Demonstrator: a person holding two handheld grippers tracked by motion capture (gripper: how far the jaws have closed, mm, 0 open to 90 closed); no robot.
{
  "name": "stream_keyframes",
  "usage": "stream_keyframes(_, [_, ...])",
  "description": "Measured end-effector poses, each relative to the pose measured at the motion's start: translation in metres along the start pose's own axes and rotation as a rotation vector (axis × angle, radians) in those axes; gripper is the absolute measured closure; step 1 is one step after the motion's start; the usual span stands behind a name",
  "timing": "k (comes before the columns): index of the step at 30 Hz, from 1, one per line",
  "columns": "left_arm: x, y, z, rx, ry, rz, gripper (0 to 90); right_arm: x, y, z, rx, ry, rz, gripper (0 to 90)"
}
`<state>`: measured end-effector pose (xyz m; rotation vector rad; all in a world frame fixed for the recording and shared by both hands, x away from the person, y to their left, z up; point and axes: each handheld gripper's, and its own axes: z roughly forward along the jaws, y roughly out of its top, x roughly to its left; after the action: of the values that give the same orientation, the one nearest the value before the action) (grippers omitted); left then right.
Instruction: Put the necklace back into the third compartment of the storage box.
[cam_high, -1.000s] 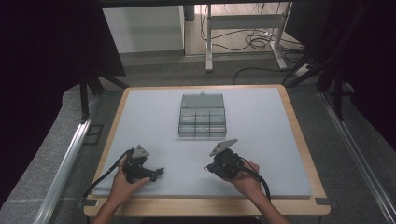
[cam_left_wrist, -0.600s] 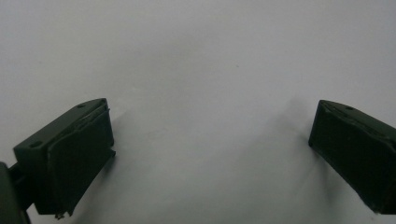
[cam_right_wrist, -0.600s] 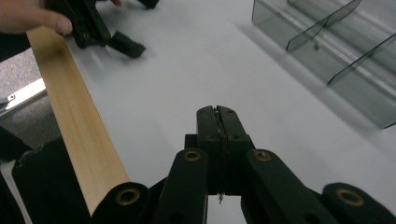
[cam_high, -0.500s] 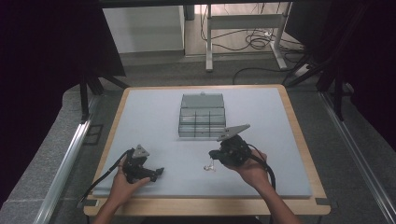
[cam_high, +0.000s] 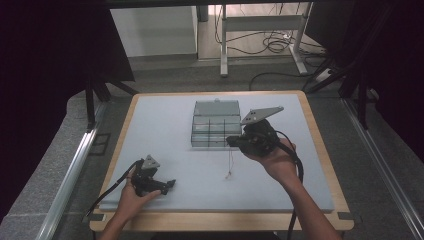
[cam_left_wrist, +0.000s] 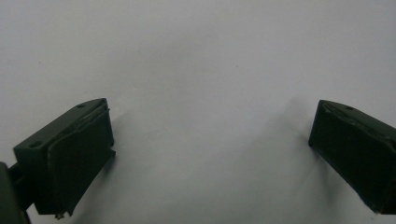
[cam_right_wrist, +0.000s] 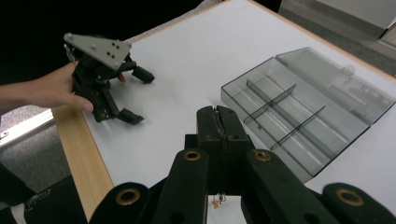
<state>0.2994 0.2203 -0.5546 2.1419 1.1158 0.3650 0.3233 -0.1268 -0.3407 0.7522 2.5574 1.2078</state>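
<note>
- Right gripper (cam_high: 234, 141) is lifted off the desk (cam_high: 165, 130), jaws pinched together on a fine thread (cam_high: 230, 159). A small orange piece (cam_high: 228, 175) dangles at the thread's lower end, just above or touching the desk surface; cannot tell which.
- In the right gripper view the jaws (cam_right_wrist: 217, 122) press flat against each other, the thread (cam_right_wrist: 219, 198) showing below them; its top end is too fine to trace.
- Clear compartment box (cam_high: 216, 125) sits open at the 12 o'clock end of the desk, lid laid back, dividers visible. The gripper hangs at its 4 o'clock corner, just beside it.
- Left gripper (cam_high: 167, 185) rests at 7 o'clock on the desk, well apart from the box. Its own view shows the jaws spread wide with bare desk (cam_left_wrist: 201, 70) between them: released, holding nothing.
- Judgement: the step looks like carrying the dangling piece over to a compartment. Done well, that means a slow, level travel so the piece does not swing, a lift high enough for it to clear the box wall, then a lowering into one cell before the jaws part.
- Against the frame half a second back: right gripper has risen and moved toward 1 o'clock, nearer the box; the thread now hangs longer beneath it. Left gripper has not moved.
</note>
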Motion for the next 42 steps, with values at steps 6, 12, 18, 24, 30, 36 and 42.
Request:
stream_keyframes(6, [0.000,0.000,0.000,0.000,0.001,0.000,0.0,-0.002,0.016,-0.011,-0.025,-0.014,-0.009,88.4])
stream_keyframes(12, [0.000,0.000,0.000,0.000,0.001,0.001,0.0,-0.005,0.027,-0.021,-0.051,-0.017,-0.003,88.4])
stream_keyframes(18, [0.000,0.000,0.000,0.000,0.001,0.001,0.0,-0.010,0.035,-0.028,-0.077,-0.026,0.002,88.4])
stream_keyframes(24, [0.000,0.000,0.000,0.000,0.001,0.000,0.0,-0.018,0.042,-0.028,-0.087,-0.027,0.021,88.4])
stream_keyframes(30, [0.000,0.000,0.000,-0.001,0.001,-0.001,0.0,-0.028,0.047,-0.027,-0.102,-0.028,0.036,88.4])
stream_keyframes(36, [0.000,0.000,0.000,0.000,0.001,0.000,0.0,-0.041,0.054,-0.023,-0.116,-0.035,0.062,88.4])
stream_keyframes(42, [0.000,0.000,0.000,0.000,0.000,0.000,0.0,-0.053,0.061,-0.017,-0.128,-0.065,0.087,88.4])
